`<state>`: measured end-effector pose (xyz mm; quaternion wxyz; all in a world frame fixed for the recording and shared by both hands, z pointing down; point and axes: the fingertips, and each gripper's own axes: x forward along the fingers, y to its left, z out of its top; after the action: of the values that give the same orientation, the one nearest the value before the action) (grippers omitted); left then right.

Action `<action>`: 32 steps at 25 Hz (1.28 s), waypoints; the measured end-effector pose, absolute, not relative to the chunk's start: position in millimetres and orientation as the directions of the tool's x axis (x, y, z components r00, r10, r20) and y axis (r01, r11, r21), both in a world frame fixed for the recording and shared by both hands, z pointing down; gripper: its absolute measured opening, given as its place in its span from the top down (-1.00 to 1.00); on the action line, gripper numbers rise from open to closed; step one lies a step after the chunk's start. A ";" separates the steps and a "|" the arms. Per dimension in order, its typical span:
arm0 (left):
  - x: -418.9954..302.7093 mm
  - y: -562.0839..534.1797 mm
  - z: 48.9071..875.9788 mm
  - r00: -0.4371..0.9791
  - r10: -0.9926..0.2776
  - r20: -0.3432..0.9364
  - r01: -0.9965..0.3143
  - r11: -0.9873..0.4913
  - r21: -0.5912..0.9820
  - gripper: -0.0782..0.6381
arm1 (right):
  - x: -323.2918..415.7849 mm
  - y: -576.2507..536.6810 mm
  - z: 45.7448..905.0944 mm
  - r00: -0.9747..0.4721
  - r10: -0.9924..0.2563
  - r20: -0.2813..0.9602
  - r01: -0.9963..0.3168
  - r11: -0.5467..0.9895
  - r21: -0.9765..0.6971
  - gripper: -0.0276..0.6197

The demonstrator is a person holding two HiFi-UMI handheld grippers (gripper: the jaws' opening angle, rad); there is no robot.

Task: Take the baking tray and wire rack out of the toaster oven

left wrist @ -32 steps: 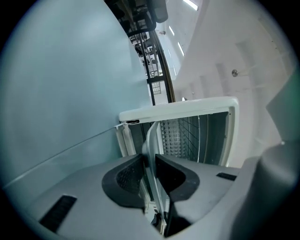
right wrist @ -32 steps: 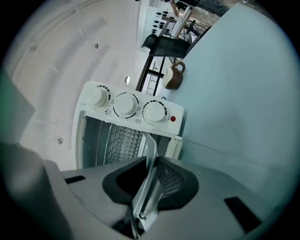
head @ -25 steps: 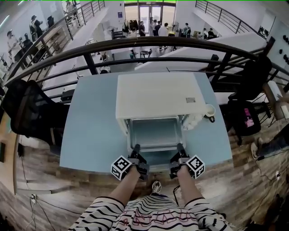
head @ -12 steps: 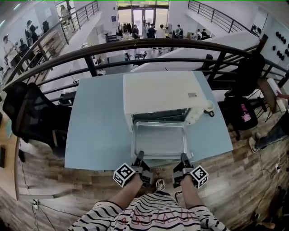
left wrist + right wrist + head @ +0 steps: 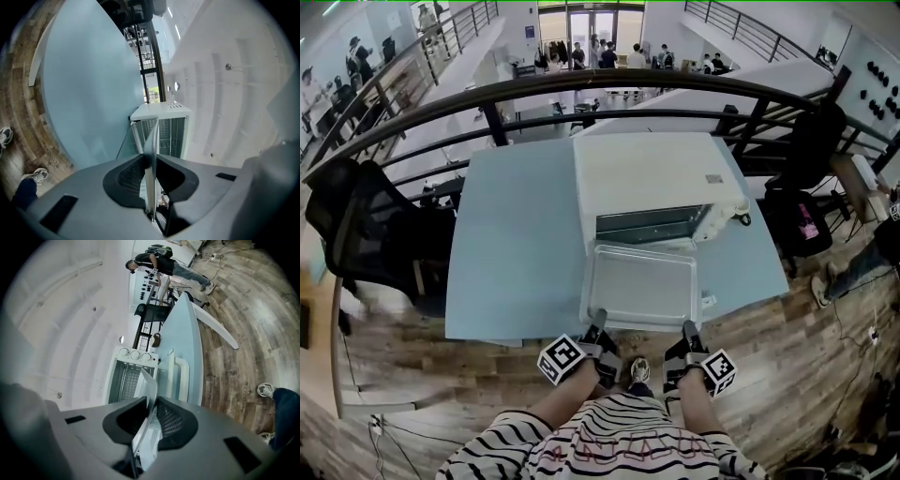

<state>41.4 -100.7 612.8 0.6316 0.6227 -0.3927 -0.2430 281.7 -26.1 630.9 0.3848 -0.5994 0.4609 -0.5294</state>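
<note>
The near rim of the baking tray (image 5: 642,286) was clenched by the jaws of the left gripper (image 5: 598,321) and the right gripper (image 5: 687,328). The tray reached ahead of them toward the toaster oven (image 5: 652,183), above the counter (image 5: 511,253). With only a thin rim pinched, the tray could probably tilt or slip if one side dipped.

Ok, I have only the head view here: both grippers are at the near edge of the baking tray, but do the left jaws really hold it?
Observer: Yes. In the left gripper view the left gripper is shut on the rim of the baking tray.
Operator: And the right one?
Observer: The same: the right gripper pinches the tray's rim between its pads.
Operator: Where is the wire rack?
Observer: The right gripper view shows what seems to be the wire rack inside the toaster oven.
</note>
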 end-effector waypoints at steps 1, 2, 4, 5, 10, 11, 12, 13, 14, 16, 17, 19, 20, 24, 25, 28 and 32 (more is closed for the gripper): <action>36.3 -98.3 613.1 0.576 -0.795 0.192 -0.179 0.106 0.978 0.56 | 276.5 -23.6 630.4 0.017 -0.961 0.276 -0.146 -0.276 -0.950 0.68; 30.5 -96.0 613.3 0.578 -0.794 0.190 -0.177 0.106 0.978 0.56 | 270.5 -21.0 630.3 0.019 -0.961 0.275 -0.143 -0.275 -0.951 0.68; 16.3 -91.6 613.1 0.579 -0.793 0.188 -0.173 0.106 0.979 0.56 | 256.3 -16.3 630.3 0.021 -0.962 0.274 -0.141 -0.274 -0.951 0.68; 8.3 -89.9 612.9 0.578 -0.795 0.186 -0.171 0.104 0.980 0.56 | 248.7 -14.8 630.0 0.020 -0.962 0.272 -0.146 -0.272 -0.951 0.68; -46.1 -85.0 610.8 0.551 -0.816 0.176 -0.172 0.096 0.980 0.56 | 195.7 -15.7 629.0 -0.013 -0.966 0.259 -0.153 -0.254 -0.955 0.68; -58.9 -84.4 610.3 0.542 -0.822 0.176 -0.173 0.096 0.980 0.56 | 183.6 -16.9 629.0 -0.025 -0.965 0.260 -0.155 -0.254 -0.955 0.68; -71.1 -83.6 610.0 0.532 -0.828 0.178 -0.174 0.099 0.980 0.56 | 172.1 -18.3 629.1 -0.039 -0.964 0.262 -0.160 -0.253 -0.954 0.68; -82.9 -82.1 609.8 0.522 -0.834 0.180 -0.176 0.101 0.979 0.56 | 160.7 -19.5 629.2 -0.056 -0.963 0.264 -0.163 -0.252 -0.954 0.67; -94.7 -80.2 609.5 0.512 -0.840 0.182 -0.178 0.103 0.979 0.56 | 148.7 -20.5 629.3 -0.076 -0.961 0.265 -0.162 -0.250 -0.955 0.67; -119.0 -76.5 608.5 0.487 -0.854 0.184 -0.185 0.105 0.977 0.56 | 124.4 -23.2 630.2 -0.119 -0.957 0.266 -0.165 -0.246 -0.955 0.67; -131.6 -75.2 608.0 0.472 -0.862 0.185 -0.189 0.106 0.976 0.56 | 112.3 -25.2 630.5 -0.141 -0.953 0.267 -0.171 -0.243 -0.955 0.67; -156.8 -74.1 606.6 0.439 -0.879 0.184 -0.196 0.107 0.975 0.56 | 87.9 -30.8 630.4 -0.188 -0.944 0.270 -0.185 -0.236 -0.954 0.67; -169.0 -73.8 605.6 0.424 -0.887 0.184 -0.199 0.107 0.974 0.56 | 76.3 -34.1 630.9 -0.210 -0.939 0.272 -0.191 -0.233 -0.953 0.67; -213.4 -70.9 604.3 0.360 -0.915 0.181 -0.203 0.113 0.973 0.56 | 34.2 -45.8 634.0 -0.282 -0.918 0.278 -0.199 -0.228 -0.953 0.67; -223.5 -70.2 604.9 0.344 -0.922 0.181 -0.203 0.115 0.972 0.56 | 24.4 -48.8 634.4 -0.298 -0.913 0.278 -0.199 -0.226 -0.954 0.67; -248.4 -68.6 605.0 0.301 -0.936 0.182 -0.196 0.126 0.972 0.56 | 0.2 -58.7 634.2 -0.342 -0.898 0.276 -0.209 -0.214 -0.954 0.67; -271.6 -71.6 607.6 0.261 -0.947 0.189 -0.187 0.143 0.972 0.56 | -22.8 -74.2 635.9 -0.385 -0.879 0.282 -0.221 -0.209 -0.953 0.67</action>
<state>-271.6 -71.6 607.6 0.5620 0.5608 -0.5054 -0.3380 -22.8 -74.2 635.9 0.2705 -0.4841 0.5678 -0.6083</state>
